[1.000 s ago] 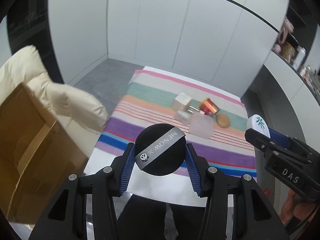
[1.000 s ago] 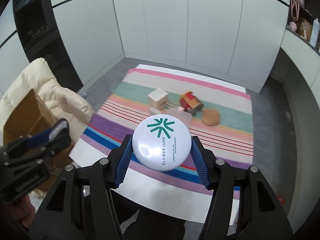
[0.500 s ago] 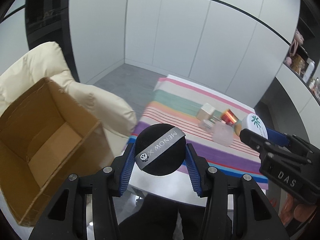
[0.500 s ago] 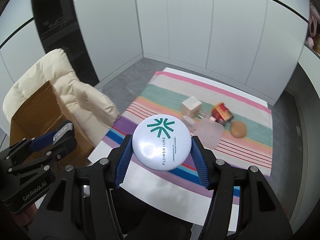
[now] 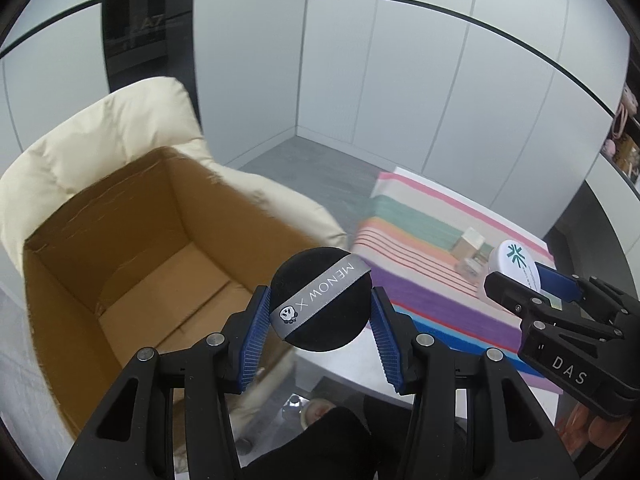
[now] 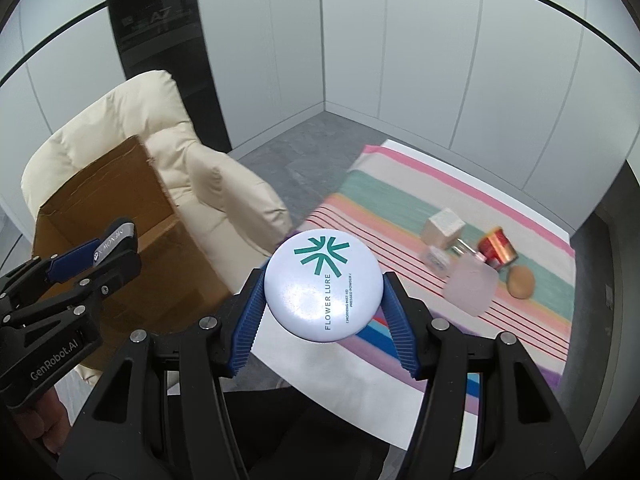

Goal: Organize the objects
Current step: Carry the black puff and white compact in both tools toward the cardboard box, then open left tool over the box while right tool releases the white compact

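Both hands are carrying items toward the cardboard box (image 5: 132, 264), which sits on a cream armchair (image 5: 104, 136) at the left of both views, so this looks like the carry-and-drop step of tidying up. The left gripper (image 5: 320, 312) is clamped on a black powder puff (image 5: 320, 300) (grey ribbon across it), low centre in its view and near the box's open top. The right gripper (image 6: 324, 296) is clamped on a white powder compact (image 6: 322, 284). Next, each load probably needs to be over the box before the jaws part. More items wait on the striped cloth (image 6: 400, 200) at right
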Available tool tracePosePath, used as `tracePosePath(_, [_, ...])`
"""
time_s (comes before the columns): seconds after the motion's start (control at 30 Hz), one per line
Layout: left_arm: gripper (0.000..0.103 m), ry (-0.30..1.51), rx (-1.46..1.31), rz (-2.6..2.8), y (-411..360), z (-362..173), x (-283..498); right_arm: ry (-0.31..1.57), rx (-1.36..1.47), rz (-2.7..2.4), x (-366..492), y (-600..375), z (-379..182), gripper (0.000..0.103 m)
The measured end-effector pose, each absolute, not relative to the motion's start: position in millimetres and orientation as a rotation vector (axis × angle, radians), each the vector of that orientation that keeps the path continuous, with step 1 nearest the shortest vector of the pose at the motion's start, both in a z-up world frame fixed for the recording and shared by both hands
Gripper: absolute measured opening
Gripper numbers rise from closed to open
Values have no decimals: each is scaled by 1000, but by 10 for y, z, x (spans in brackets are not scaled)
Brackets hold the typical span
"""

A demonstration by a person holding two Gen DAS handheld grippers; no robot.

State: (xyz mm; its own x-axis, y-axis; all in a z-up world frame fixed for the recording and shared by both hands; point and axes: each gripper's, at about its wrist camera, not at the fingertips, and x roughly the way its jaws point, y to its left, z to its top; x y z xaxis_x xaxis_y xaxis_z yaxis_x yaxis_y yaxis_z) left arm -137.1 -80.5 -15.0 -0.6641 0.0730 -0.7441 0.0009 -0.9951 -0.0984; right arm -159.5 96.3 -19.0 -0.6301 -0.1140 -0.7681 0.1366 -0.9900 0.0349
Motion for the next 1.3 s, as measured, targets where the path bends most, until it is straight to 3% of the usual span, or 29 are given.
tracePosePath(0.63, [56,-279,-1375,2954,-1777,-241,-1187,168,1211,-2542,-1686,-165,-235,60])
tracePosePath(0.73, [66,-271,-1358,2970,-1866,-221,-1122,162,1195,-2512,-1675,-299,-221,60])
tracePosePath(0.83, [89,-246,-1333,3018,-1975,-180,-1027,170,1184,-2499,-1661,-441,-208,60])
tracePosePath(0.87, [101,-242,-1324,3048,-2026,-159,-986,177,1178,-2492,-1656,-503,-204,60])
tracePosePath(1.3, [103,-366,-1393,3185,-2733,-132,-626,270,1135,-2396,-1592,-1293,-232,60])
